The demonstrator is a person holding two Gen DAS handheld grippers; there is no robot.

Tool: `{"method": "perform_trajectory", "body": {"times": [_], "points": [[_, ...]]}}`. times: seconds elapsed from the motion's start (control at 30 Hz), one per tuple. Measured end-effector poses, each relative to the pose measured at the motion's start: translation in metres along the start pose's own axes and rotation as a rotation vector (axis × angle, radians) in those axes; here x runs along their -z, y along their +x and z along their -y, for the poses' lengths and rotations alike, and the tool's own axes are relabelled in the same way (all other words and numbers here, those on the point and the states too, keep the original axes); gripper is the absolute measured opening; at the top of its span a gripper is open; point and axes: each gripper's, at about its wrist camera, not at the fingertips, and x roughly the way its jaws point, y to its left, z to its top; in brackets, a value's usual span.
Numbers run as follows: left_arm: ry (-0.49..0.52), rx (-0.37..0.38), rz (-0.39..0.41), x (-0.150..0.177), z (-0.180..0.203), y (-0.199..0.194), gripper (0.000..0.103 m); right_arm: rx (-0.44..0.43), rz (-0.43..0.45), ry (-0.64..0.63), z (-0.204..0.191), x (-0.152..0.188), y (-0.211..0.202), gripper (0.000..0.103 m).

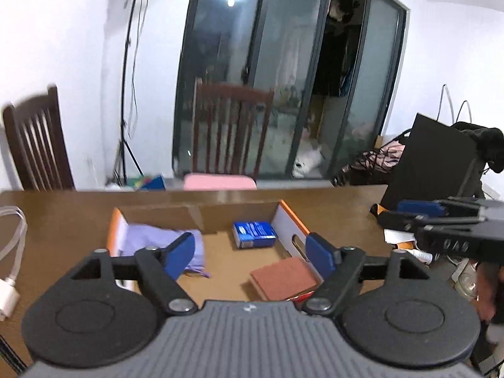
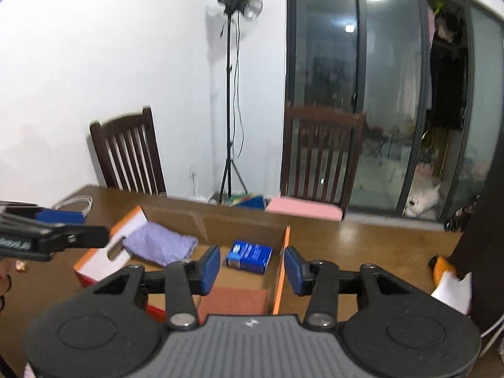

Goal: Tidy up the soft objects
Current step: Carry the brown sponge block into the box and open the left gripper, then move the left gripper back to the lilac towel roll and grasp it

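An open cardboard box (image 1: 289, 220) (image 2: 285, 252) with orange edges sits on the wooden table. Inside lie a lilac cloth (image 1: 157, 239) (image 2: 160, 242) at the left, a blue tissue pack (image 1: 253, 234) (image 2: 249, 256) at the back right and a reddish-brown folded cloth (image 1: 283, 278) (image 2: 234, 299) at the front. My left gripper (image 1: 250, 256) is open and empty, held above the box's near side. My right gripper (image 2: 252, 267) is open and empty, above the box's right wall. Each gripper shows from the side in the other's view: the right one (image 1: 441, 230), the left one (image 2: 47, 236).
Two dark wooden chairs (image 1: 230, 129) (image 2: 129, 154) stand behind the table, one with a pink cushion (image 1: 220, 182). A white cable (image 1: 12, 252) lies at the table's left. A black board (image 1: 431, 163) and clutter stand at the right. A light stand (image 2: 230, 94) is by the wall.
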Motion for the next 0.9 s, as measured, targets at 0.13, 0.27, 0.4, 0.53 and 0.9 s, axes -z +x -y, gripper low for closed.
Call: {"method": "perform_trajectory", "body": {"times": [0.13,0.27,0.4,0.53,0.9], "points": [[0.012,-0.015,0.038,0.001,0.007,-0.034,0.085,-0.007,0.039,0.005,-0.005,-0.007,-0.031,0.047],[0.038,-0.044,0.074,0.008,0.014,-0.061,0.09,-0.021,0.063,-0.013,-0.016,-0.007,-0.054,0.053],[0.063,-0.097,0.116,0.031,0.014,-0.086,0.093,-0.038,0.092,-0.016,-0.024,0.005,-0.075,0.057],[0.052,-0.072,0.138,0.071,0.012,-0.122,0.097,-0.084,0.117,0.007,-0.03,0.041,-0.1,0.061],[0.038,-0.099,0.163,0.186,0.004,-0.192,0.101,-0.273,0.068,0.023,-0.069,0.167,-0.163,0.071]]}}
